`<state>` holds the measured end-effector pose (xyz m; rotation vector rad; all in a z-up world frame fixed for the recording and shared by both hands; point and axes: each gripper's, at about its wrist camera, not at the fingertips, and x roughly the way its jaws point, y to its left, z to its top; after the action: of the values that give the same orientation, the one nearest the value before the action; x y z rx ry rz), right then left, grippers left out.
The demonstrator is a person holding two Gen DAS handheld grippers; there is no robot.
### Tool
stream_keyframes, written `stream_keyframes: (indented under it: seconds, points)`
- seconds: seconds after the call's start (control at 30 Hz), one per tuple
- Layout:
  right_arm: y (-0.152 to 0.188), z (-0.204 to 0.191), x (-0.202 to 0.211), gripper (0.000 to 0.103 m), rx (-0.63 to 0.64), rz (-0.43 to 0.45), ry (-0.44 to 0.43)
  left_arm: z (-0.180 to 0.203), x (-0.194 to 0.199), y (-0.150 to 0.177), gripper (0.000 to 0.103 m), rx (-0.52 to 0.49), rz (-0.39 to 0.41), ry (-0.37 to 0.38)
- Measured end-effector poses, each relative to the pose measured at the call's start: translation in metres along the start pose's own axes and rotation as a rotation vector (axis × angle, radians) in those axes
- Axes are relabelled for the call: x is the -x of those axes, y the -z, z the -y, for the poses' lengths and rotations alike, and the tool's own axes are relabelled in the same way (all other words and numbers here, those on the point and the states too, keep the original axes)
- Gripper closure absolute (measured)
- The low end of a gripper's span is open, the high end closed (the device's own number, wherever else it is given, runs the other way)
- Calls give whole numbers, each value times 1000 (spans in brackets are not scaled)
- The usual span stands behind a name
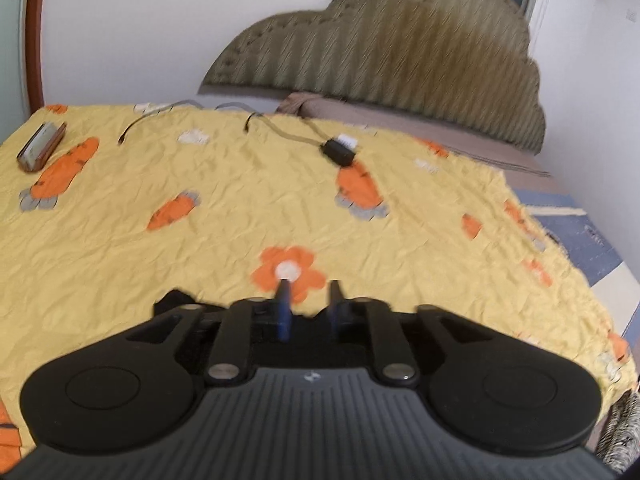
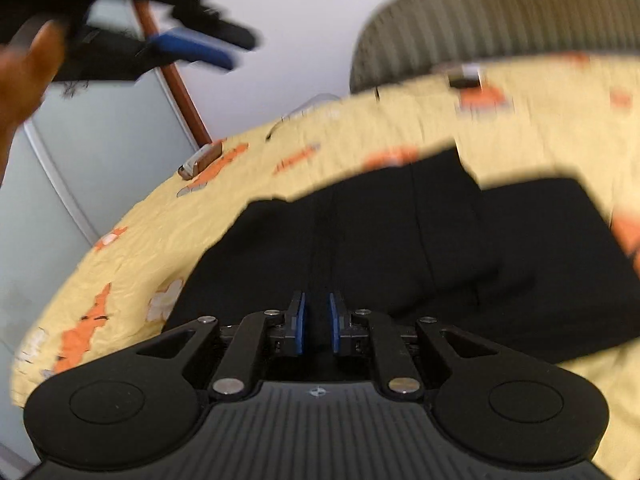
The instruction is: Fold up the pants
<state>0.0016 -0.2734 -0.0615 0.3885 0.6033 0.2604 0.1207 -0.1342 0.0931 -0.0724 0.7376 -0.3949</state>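
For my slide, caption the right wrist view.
Black pants folded on a yellow bedspread, right gripper above them.

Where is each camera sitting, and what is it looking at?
Left wrist: on the left gripper, looking along its fingers, jaws apart on nothing, over the yellow bedspread toward the headboard.
Right wrist: on the right gripper, looking down at the black pants; the other gripper and a hand show top left.
Shared: bedspread, headboard, the brown case.
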Motion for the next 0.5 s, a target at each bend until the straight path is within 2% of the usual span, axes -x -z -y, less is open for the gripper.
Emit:
stream_keyframes:
  seconds: [0.13, 0.17, 0.2, 0.3, 0.4, 0.5]
  points:
    - [6, 20, 8, 91, -96, -8, -35, -3, -19, 24, 65, -45, -49, -31]
    - [6, 21, 10, 91, -90, -10, -34, -2, -23, 28, 59, -50, -55, -44]
    - [7, 21, 12, 90, -78, -11, -31, -1, -28, 33, 52, -56, -57, -65]
    - [11, 22, 16, 90, -56, -15, -11, 3, -38, 46, 39, -96, -26, -178]
    - [14, 22, 21, 91, -47, -21, -7, 6, -44, 55, 34, -135, -1, -249]
    - [14, 21, 22, 90, -44, -24, 2, 8, -50, 58, 33, -143, -7, -274]
